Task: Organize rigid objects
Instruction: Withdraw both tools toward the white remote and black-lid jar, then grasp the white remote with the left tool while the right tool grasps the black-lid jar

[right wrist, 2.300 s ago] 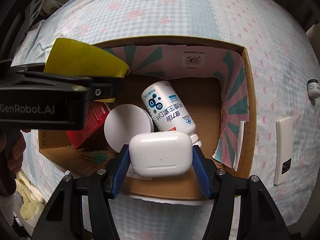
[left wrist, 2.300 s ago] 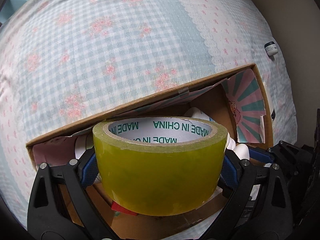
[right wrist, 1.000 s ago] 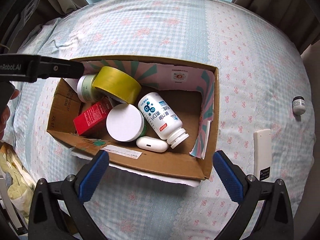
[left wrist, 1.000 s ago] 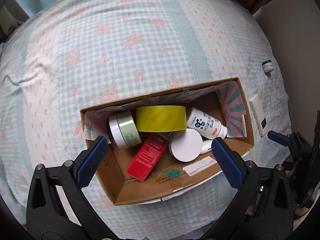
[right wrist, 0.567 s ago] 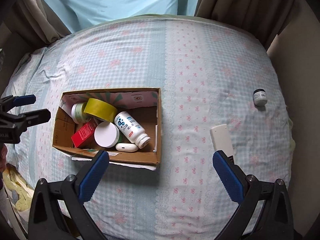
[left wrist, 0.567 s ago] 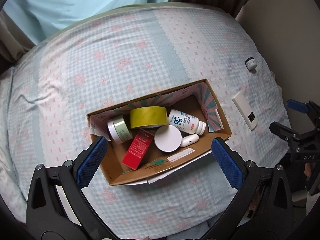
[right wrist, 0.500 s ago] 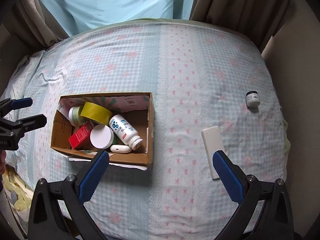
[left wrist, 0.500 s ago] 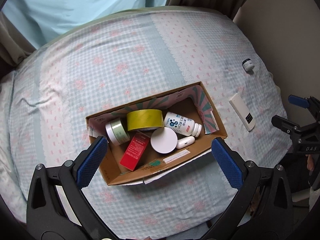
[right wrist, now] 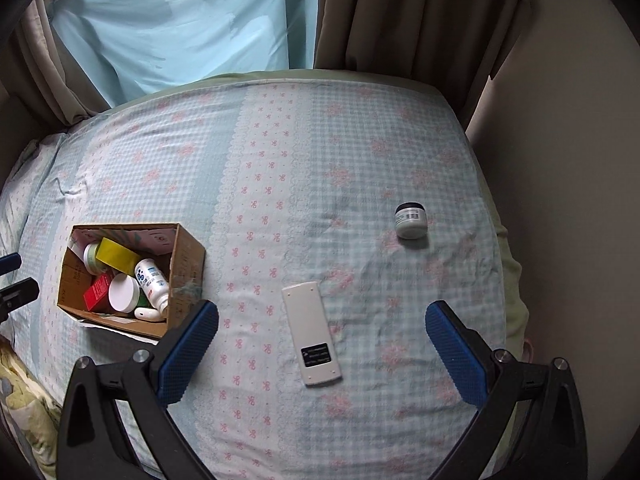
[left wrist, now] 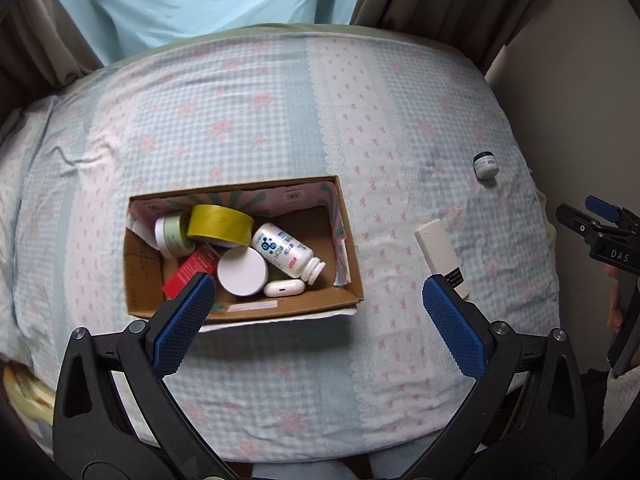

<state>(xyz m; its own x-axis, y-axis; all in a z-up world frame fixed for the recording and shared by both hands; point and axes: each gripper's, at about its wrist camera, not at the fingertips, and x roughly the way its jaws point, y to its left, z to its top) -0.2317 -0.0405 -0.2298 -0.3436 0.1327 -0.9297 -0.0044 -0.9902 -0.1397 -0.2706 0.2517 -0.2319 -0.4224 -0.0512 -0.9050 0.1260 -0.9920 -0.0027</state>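
Observation:
An open cardboard box lies on the bed. It holds a yellow tape roll, a white pill bottle, a white round jar, a green-banded jar, a red carton and a white earbud case. A white remote and a small dark-lidded jar lie on the cover to the right of the box. My left gripper is open and empty, high above the box's near edge. My right gripper is open and empty, above the remote.
The bed has a blue checked cover with pink flowers. Brown curtains and a pale blue sheet hang behind it. A beige wall runs close along the bed's right side. The right gripper's side shows at the left wrist view's right edge.
Both grippers let go of the tape roll and the earbud case into the box, opened and rose well above the bed. The right gripper has shifted right, over the remote.

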